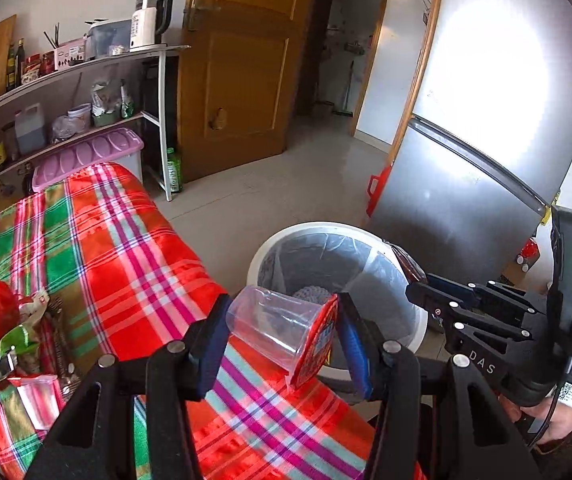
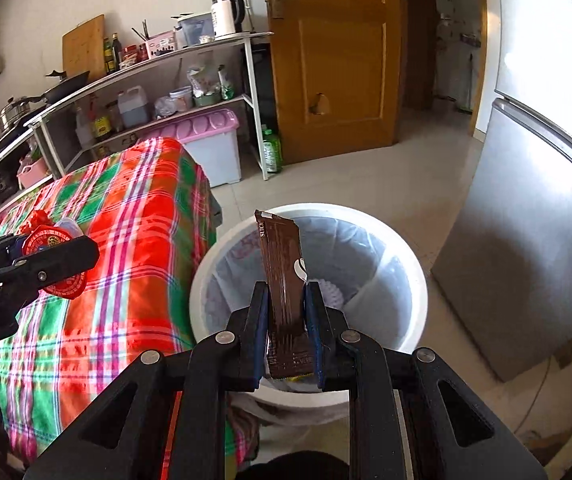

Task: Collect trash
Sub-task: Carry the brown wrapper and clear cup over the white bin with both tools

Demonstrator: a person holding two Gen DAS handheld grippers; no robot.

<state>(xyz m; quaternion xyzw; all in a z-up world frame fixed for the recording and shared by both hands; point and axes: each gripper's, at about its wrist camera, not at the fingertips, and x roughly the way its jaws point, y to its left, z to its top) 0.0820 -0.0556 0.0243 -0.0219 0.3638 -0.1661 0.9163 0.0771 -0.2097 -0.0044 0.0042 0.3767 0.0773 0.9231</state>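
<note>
**Two pieces of trash held at the bin, neither yet dropped**

The left hand-held gripper [image 1: 282, 330] is clamped on a clear plastic cup [image 1: 272, 326] with a red foil lid [image 1: 316, 344], squeezing it end to end between base and lid. In the left wrist view the cup sits over the edge of the desk, which is covered by a plaid cloth [image 1: 126, 248], just short of the white trash bin [image 1: 418, 324]. The right hand-held gripper [image 2: 286, 320] is closed on a brown sachet [image 2: 284, 276] that stands upright above the bin's open mouth and its clear liner [image 2: 370, 280].

The cup looks the likelier one to go astray: let go where it is now, it could land on the cloth or clip the rim and roll to the floor (it is round, light and smooth). Any liquid left inside could spill through the partly peeled lid, though the contents are hard to make out. The sachet is thin and light, so it may flutter or stick to a pad on release. More wrappers [image 1: 10, 340] lie on the cloth's near-left corner, uncollected.
</note>
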